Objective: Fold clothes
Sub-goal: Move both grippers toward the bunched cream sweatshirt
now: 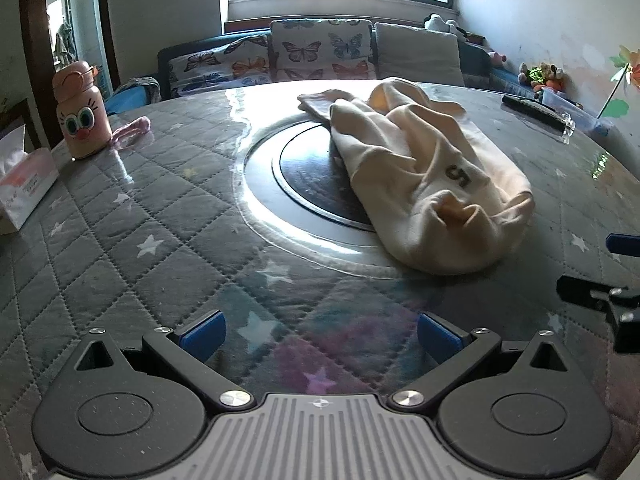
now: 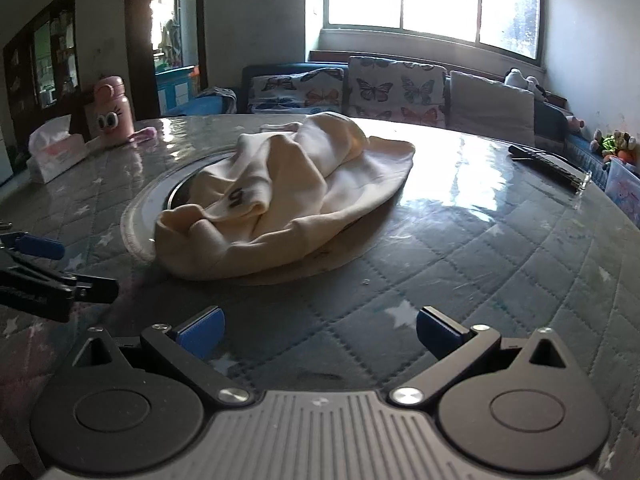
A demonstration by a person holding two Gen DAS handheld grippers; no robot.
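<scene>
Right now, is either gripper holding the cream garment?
No. The left gripper and right gripper are open, short of the crumpled cream garment.

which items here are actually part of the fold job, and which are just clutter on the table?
Job:
- cream garment, crumpled in a heap at table centre
- left claw, open, empty
- right claw, open, empty

Clutter:
- pink cartoon bottle
- tissue box
- pink strap beside the bottle
- black object at the far right edge
</scene>
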